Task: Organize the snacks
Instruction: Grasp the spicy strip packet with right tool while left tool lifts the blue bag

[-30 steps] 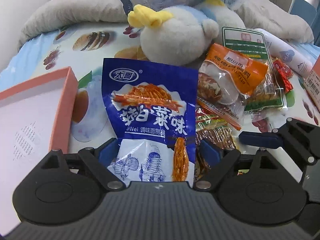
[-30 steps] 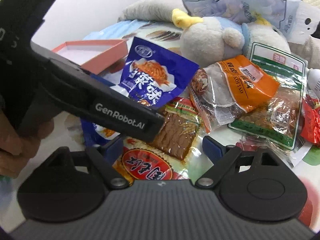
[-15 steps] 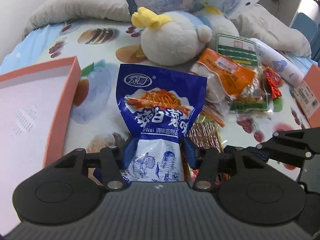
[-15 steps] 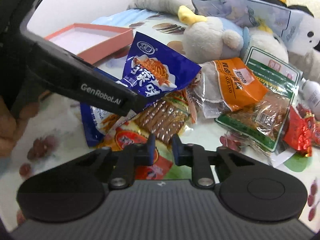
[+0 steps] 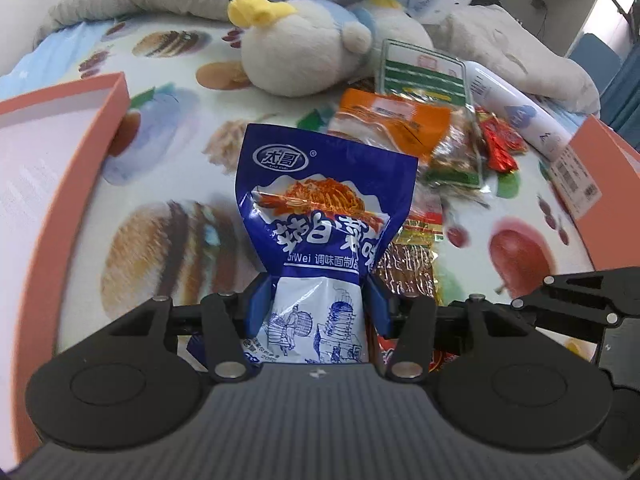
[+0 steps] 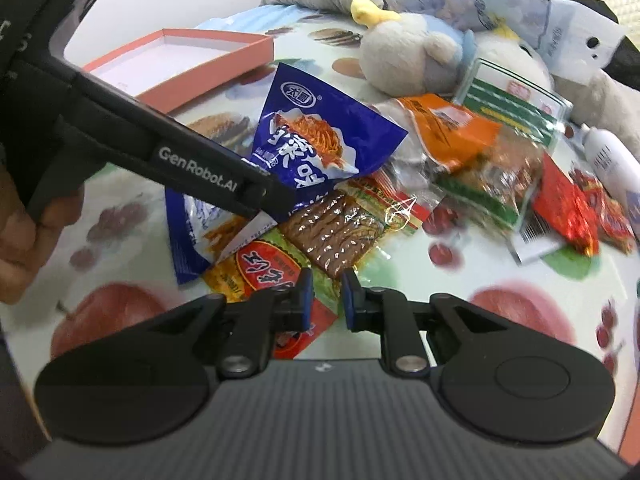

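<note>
- Snacks lie heaped on a fruit-printed cloth (image 5: 168,184), and two of them are in the tongs.
- Left gripper (image 5: 318,304): its blue pads (image 5: 259,304) are clenched on the lower part of the blue snack bag (image 5: 324,184), pinching it into a waist; the bag stands up from the pads, tilted toward the far side.
- Right gripper (image 6: 327,298): the jaws are drawn close with a narrow gap, and the corner of the red and green snack pack (image 6: 276,272) sits between the pads, so it is grasping that pack.
- In the right wrist view the left tool's black finger crosses from the left over the blue bag, and a hand (image 6: 24,240) holds it at the left edge.
- Just beside the blue bag, to the right, the red and green pack partly lies under it.
- Farther right sit an orange-topped clear packet (image 5: 392,120), a green-striped packet (image 5: 424,76) and small red wrapped sweets (image 5: 500,148).
- A white tube (image 5: 516,112) lies at the far right.
- A plush toy (image 5: 304,52) with a yellow tuft rests at the far side, touching the packets.
- A pink open box (image 5: 60,152) stands at the left, well apart from the heap.
</note>
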Tool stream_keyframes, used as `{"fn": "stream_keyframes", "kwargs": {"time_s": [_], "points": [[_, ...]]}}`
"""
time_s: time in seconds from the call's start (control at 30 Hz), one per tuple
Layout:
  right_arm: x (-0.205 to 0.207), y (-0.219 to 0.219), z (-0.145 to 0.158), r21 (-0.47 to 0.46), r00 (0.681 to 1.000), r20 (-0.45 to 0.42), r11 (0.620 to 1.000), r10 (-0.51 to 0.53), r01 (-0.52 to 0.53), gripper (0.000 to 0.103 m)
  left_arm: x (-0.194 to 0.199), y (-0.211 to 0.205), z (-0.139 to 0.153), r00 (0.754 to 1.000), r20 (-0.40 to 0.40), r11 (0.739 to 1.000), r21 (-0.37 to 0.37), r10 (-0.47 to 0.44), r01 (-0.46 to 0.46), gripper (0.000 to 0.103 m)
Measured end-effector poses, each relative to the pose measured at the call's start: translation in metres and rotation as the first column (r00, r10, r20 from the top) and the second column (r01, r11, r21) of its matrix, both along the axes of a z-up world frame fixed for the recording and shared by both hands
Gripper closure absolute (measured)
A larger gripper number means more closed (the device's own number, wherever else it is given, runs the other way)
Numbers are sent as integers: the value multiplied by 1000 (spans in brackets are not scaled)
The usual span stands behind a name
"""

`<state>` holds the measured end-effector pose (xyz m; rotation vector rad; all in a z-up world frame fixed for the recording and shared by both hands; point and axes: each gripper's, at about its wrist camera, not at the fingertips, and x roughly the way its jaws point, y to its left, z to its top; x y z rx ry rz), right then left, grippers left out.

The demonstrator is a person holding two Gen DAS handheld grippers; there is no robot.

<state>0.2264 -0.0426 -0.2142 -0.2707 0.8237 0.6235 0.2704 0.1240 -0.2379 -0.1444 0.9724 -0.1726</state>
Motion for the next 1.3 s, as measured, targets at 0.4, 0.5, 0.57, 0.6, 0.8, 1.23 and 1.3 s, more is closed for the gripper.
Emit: {"fn": "stream_keyframes", "kwargs": {"time_s": [0.4,0.5,0.57,0.6,0.8,1.23,1.3], "points": [[-23,-72,-2,153,987,-102,978,-126,140,85,-31,-44,3,1000,-15,998,-63,6,-7,48],[-11,-86,-3,234,969,-150,946,-195,226,66,-30,-33,4,998,-5,995,-74,70,-70,49],[-1,-90,-2,284,963,-174,925,-207,251,58,-30,-25,6,994,-2,991,-73,109,-109,50],[5,-92,-2,308,960,-184,915,-209,259,58,-30,-22,5,993,-4,990,-79,118,-118,50],[50,-92,-10,387,940,-250,866,-232,317,58,-30,-21,3,993,1,990,-76,118,-117,50],[89,-88,-25,503,901,-421,800,-106,329,59,-31,-14,0,993,3,986,-120,118,-116,50],[86,-87,-25,507,895,-437,797,-90,328,58,-30,-12,-1,993,1,985,-128,119,-117,50]]}}
